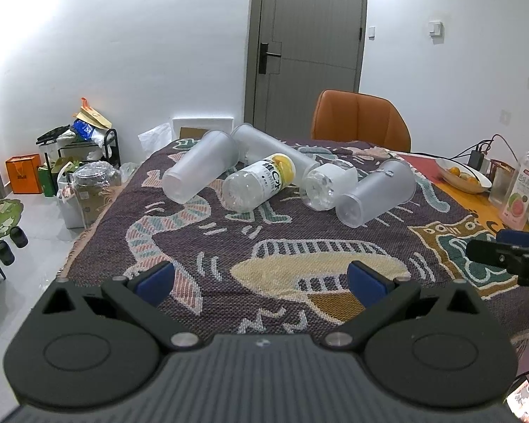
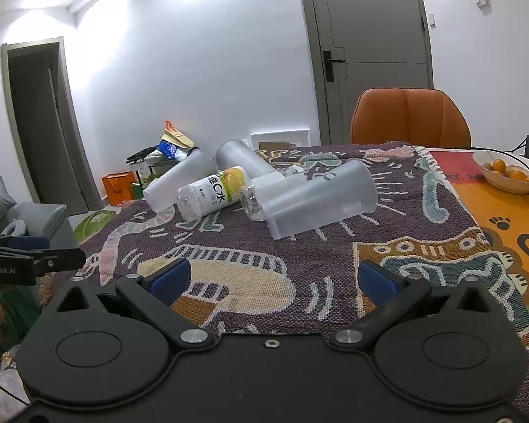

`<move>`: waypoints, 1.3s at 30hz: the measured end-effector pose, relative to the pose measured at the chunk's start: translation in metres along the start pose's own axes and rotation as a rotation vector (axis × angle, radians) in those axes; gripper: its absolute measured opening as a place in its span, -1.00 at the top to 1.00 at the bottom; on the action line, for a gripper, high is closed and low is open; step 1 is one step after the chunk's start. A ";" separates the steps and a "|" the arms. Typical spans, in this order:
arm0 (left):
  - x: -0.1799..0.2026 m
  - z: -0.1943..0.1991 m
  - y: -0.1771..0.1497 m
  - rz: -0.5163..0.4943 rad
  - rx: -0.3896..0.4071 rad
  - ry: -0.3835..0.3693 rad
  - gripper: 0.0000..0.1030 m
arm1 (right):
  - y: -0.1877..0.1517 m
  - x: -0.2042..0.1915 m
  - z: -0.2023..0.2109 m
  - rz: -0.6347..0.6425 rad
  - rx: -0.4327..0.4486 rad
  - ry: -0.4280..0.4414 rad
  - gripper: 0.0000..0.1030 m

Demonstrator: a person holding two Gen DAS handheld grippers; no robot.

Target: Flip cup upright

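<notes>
Nearest you, your left gripper [image 1: 261,280] and right gripper [image 2: 271,282] both hover over the patterned woven blanket [image 1: 264,257], fingers spread wide, holding nothing. The other gripper's side plate reads "enRobot.AI". Farther on, the frosted plastic cup [image 2: 321,199] nearest your right gripper lies on its side, base toward you, rim pointing far-right, touching a clear bottle [image 2: 255,201]. It looks light, thin-walled and slick, so pinch gently across mid-body; squeezing hard would likely buckle it. Beyond lie a yellow-labelled bottle [image 1: 259,183] marked "C水", then two more frosted cups [image 1: 201,171]. At far right stands a pink-labelled drink bottle [image 1: 523,190], its writing too small to read.
</notes>
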State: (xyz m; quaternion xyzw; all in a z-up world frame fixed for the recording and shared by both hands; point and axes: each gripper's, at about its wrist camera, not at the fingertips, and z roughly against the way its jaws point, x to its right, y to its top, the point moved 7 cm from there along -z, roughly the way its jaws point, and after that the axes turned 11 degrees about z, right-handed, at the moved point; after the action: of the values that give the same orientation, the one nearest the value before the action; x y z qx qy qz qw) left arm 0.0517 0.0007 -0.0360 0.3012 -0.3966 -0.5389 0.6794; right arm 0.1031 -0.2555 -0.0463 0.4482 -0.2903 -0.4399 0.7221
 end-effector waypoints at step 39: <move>-0.008 -0.009 0.009 0.016 0.010 -0.014 -1.00 | 0.007 0.000 -0.007 0.003 -0.011 0.002 -1.00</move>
State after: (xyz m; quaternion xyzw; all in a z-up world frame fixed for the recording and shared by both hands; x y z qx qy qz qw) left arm 0.0633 0.0106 -0.0351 0.2977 -0.4063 -0.5334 0.6796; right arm 0.1116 -0.2515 -0.0432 0.4443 -0.2880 -0.4400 0.7253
